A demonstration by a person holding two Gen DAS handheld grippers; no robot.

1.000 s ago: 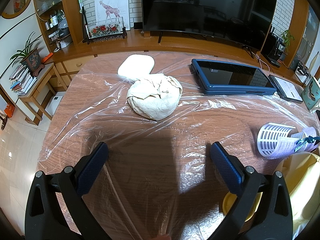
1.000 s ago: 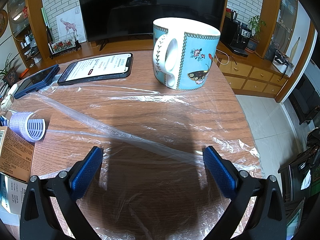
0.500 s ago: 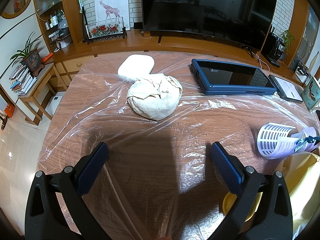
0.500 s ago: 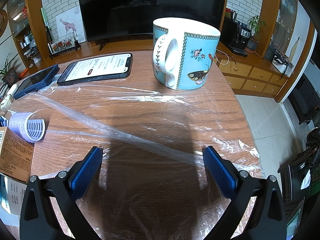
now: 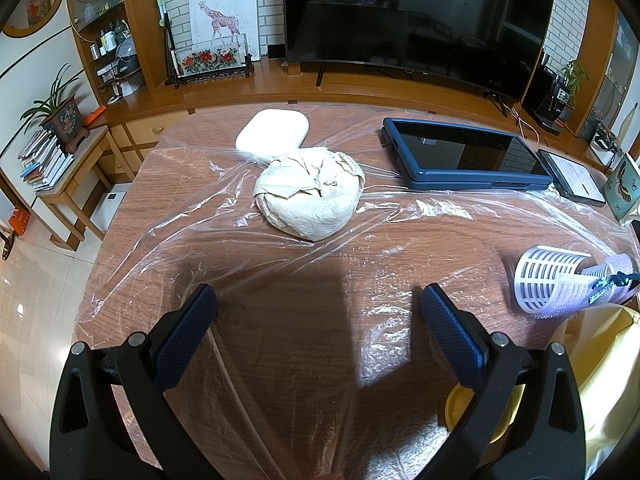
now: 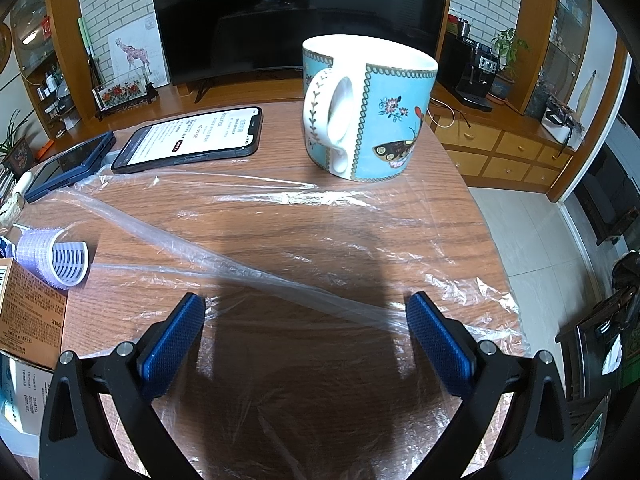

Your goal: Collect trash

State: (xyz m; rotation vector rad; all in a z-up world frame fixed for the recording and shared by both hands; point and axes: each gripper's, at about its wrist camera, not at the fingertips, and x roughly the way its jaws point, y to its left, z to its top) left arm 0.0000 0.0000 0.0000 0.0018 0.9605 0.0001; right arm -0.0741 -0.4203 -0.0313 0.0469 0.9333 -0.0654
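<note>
A crumpled ball of off-white paper point(image 5: 310, 194) lies on a clear plastic sheet point(image 5: 208, 216) spread over the wooden table, ahead of my left gripper point(image 5: 318, 308). The left gripper is open and empty, a short way in front of the paper ball. My right gripper point(image 6: 306, 314) is open and empty above the same plastic sheet point(image 6: 280, 280), where a twisted fold runs between its fingers. A white and lilac hair roller point(image 5: 556, 284) lies right of the left gripper; it also shows in the right wrist view point(image 6: 52, 256).
A white case point(image 5: 272, 134) lies behind the paper ball. A blue-cased tablet point(image 5: 464, 160) and a phone point(image 6: 192, 140) lie at the back. A blue butterfly mug point(image 6: 366, 108) stands far right. Cardboard boxes point(image 6: 30, 312) and a yellow bag point(image 5: 600, 364) sit at the near edge.
The right gripper view has shifted very slightly; the hair roller sits a touch further left. The left gripper has not moved.
</note>
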